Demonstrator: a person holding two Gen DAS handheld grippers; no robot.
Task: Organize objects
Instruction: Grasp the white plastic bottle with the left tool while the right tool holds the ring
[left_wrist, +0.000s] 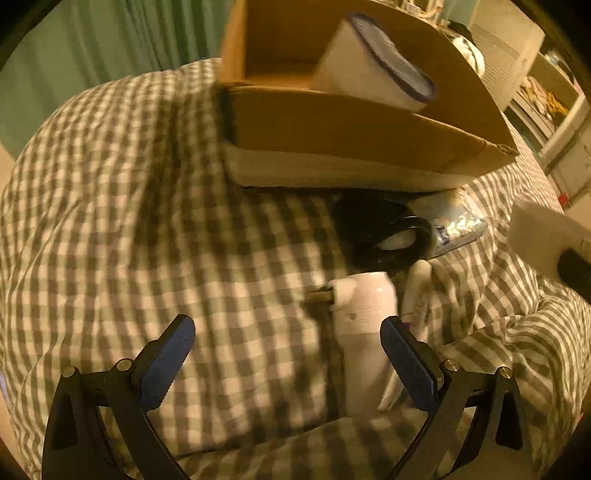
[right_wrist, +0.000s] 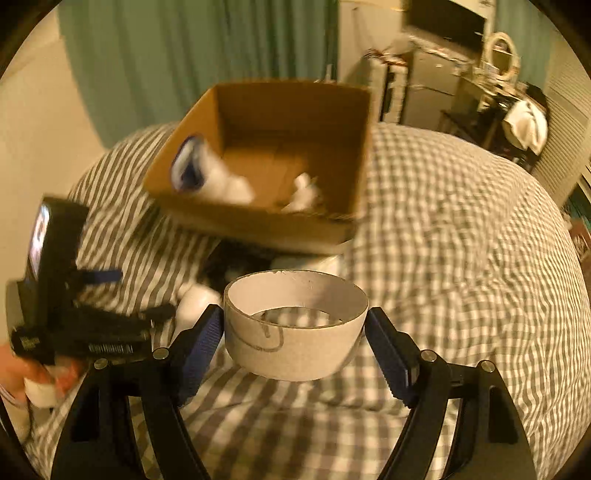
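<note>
A cardboard box (left_wrist: 332, 125) sits on the checked bedspread; a white container with a dark blue rim (left_wrist: 373, 70) lies inside it, also seen in the right wrist view (right_wrist: 207, 173) with a crumpled white item (right_wrist: 304, 192). My left gripper (left_wrist: 288, 343) is open and empty, just short of a white bottle (left_wrist: 364, 332) lying on the bed by its right finger. My right gripper (right_wrist: 295, 332) is shut on a white cardboard ring (right_wrist: 295, 325), held above the bed in front of the box (right_wrist: 266, 218). The left gripper's body (right_wrist: 74, 314) shows at the left.
A black round object (left_wrist: 384, 232) and a shiny plastic packet (left_wrist: 454, 221) lie under the box's near edge. A green curtain (right_wrist: 199, 48) hangs behind the bed. Shelves and cluttered furniture (right_wrist: 461, 74) stand at the right.
</note>
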